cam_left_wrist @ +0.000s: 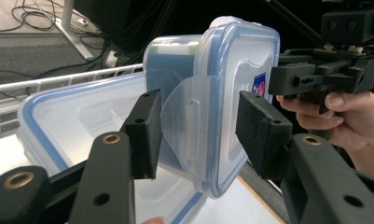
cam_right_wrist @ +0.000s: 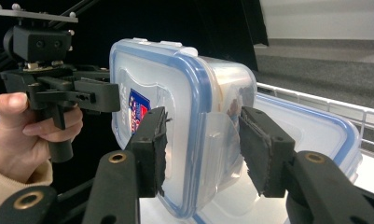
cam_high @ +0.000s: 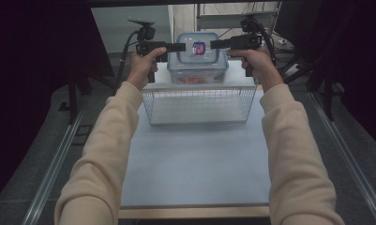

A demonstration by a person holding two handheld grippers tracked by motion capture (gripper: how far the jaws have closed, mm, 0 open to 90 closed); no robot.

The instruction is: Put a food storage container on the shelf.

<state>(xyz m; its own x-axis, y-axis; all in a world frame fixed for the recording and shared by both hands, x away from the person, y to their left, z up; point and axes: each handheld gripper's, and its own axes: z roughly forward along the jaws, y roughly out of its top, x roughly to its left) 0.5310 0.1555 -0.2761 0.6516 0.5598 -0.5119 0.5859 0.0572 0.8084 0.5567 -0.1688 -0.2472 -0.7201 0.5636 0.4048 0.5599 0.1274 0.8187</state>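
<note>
Left tongs [cam_high: 181, 47] and right tongs [cam_high: 214, 44] clamped on opposite side latches of small lidded container [cam_high: 198, 49], raised above larger lidded container [cam_high: 197, 70] beyond empty wire basket [cam_high: 199, 105].

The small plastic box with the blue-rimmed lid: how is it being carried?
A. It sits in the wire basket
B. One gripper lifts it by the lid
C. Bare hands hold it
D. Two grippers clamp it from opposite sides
D: the left gripper and right gripper each pinch a side of the small box, lifted above the larger container.
</note>
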